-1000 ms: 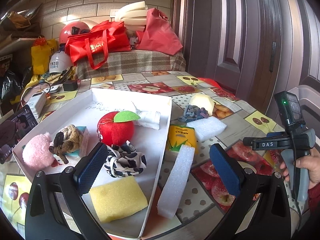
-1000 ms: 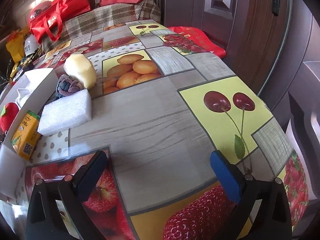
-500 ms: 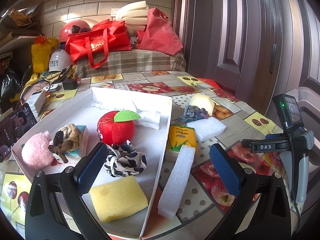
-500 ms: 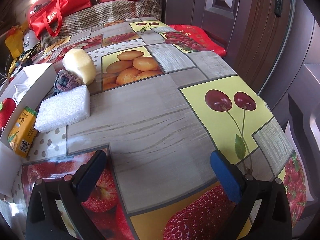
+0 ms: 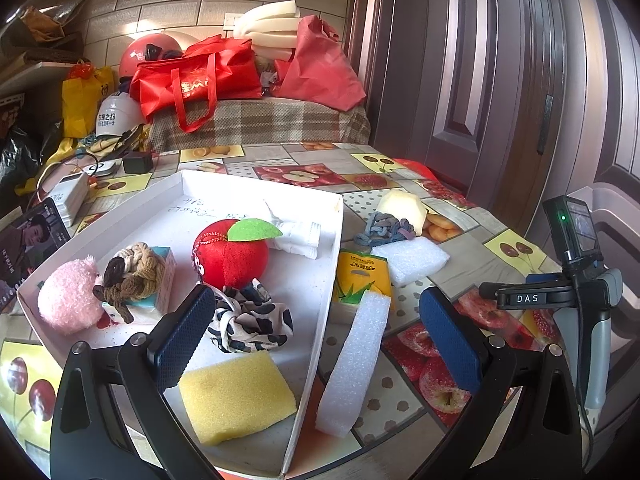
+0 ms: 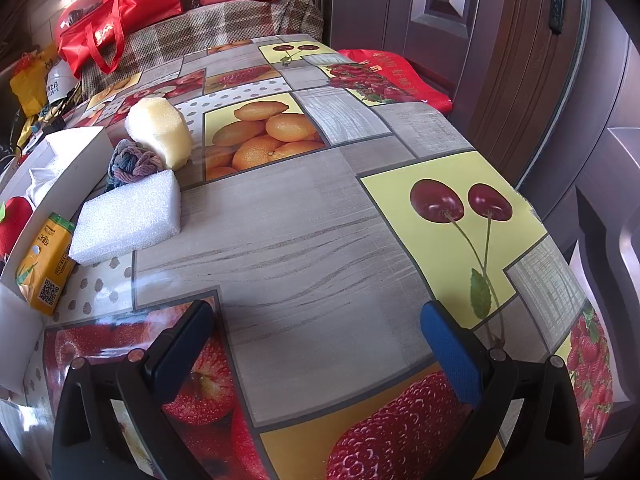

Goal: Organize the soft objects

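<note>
A white tray [image 5: 256,188] holds a red plush apple [image 5: 230,254], a pink pompom [image 5: 68,298], brown knotted rope [image 5: 134,274], a cow-print scrunchie [image 5: 248,322], a yellow sponge [image 5: 236,396] and a white cloth [image 5: 298,236]. Right of the tray lie a long white foam strip [image 5: 354,364], a yellow tissue pack [image 5: 362,276], a white foam block [image 6: 128,220], a blue-grey knotted rope [image 6: 134,164] and a pale yellow sponge [image 6: 160,130]. My left gripper [image 5: 316,342] hovers open over the tray's near right corner. My right gripper [image 6: 316,350] is open above bare tablecloth, holding nothing.
The fruit-print tablecloth [image 6: 304,240] ends at a rounded edge on the right, near a dark wooden door [image 6: 500,40]. Red bags [image 5: 196,78], helmets and a plaid-covered bench crowd the far side. A phone [image 5: 30,240] and chargers lie left of the tray.
The right gripper has drifted slightly forward and left, so the foam block and sponge sit a bit nearer in its view. The left gripper has barely moved. Both stay open.
</note>
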A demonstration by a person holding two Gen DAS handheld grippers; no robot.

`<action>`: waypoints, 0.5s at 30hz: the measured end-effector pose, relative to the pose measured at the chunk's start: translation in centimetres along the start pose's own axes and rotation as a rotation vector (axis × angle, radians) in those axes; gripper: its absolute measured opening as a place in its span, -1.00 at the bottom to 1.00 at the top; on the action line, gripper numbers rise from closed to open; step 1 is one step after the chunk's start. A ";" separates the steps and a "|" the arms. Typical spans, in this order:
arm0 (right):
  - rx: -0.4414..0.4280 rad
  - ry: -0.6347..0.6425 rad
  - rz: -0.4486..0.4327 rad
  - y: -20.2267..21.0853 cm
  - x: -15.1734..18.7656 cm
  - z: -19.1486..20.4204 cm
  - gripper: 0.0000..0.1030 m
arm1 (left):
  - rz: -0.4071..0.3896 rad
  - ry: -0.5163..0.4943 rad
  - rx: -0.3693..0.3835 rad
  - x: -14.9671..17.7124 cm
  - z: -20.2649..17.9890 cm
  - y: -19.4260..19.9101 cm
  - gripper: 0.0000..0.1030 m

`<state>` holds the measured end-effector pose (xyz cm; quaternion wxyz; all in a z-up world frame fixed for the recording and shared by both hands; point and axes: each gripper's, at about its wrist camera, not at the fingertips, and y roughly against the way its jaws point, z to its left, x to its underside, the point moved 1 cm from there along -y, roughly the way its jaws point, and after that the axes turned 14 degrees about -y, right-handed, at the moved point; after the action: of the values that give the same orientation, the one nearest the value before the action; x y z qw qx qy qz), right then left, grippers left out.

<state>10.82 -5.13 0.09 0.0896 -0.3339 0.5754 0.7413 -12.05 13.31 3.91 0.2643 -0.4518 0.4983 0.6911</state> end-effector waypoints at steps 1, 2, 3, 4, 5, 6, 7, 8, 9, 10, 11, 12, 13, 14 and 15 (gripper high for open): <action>0.000 0.000 0.000 0.0 0.0 0.0 1.00 | 0.001 0.000 0.000 0.0 0.0 -0.1 0.99; 0.000 0.000 0.000 0.0 0.0 0.0 1.00 | 0.002 0.001 0.000 0.0 0.0 -0.1 0.99; 0.000 0.000 0.000 0.0 0.0 0.0 1.00 | 0.003 0.001 0.000 0.0 0.0 -0.1 0.99; 0.000 0.000 0.000 0.0 0.0 0.0 1.00 | 0.003 0.001 0.000 0.0 0.0 -0.1 0.99; 0.000 0.000 0.000 0.0 0.0 0.0 1.00 | 0.002 0.001 0.000 0.0 0.0 -0.1 0.99; 0.000 0.000 0.000 0.0 0.0 0.0 1.00 | 0.001 0.001 0.000 0.0 0.0 0.0 0.99; 0.000 0.000 0.000 0.0 0.0 0.0 1.00 | 0.002 0.000 0.000 0.0 0.0 -0.1 0.99; 0.000 0.000 0.000 0.0 0.0 0.0 1.00 | 0.002 0.000 0.000 0.0 0.0 -0.1 0.99; 0.000 0.000 0.000 0.0 0.0 0.0 1.00 | 0.003 0.000 0.000 0.0 0.0 -0.1 0.99; 0.000 0.000 0.000 0.0 0.0 0.0 1.00 | 0.003 0.001 0.000 0.0 0.0 -0.1 0.99; 0.000 0.000 0.000 0.0 0.0 0.0 1.00 | 0.003 0.002 0.002 0.0 0.0 -0.1 0.99; 0.000 0.000 0.000 0.0 0.0 0.0 1.00 | 0.001 0.003 0.002 0.0 -0.1 -0.1 0.99; 0.000 0.000 0.000 0.0 0.0 0.0 1.00 | 0.001 0.003 0.001 0.0 -0.1 -0.1 0.99; 0.000 0.000 0.000 0.0 0.0 0.0 1.00 | -0.002 0.005 0.003 0.0 -0.1 -0.2 0.99; 0.000 0.000 0.000 0.0 0.0 0.0 1.00 | -0.003 0.006 0.005 0.0 -0.1 -0.1 0.99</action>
<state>10.83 -5.10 0.08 0.0897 -0.3339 0.5754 0.7412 -11.86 13.24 3.87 0.2648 -0.4542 0.5001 0.6881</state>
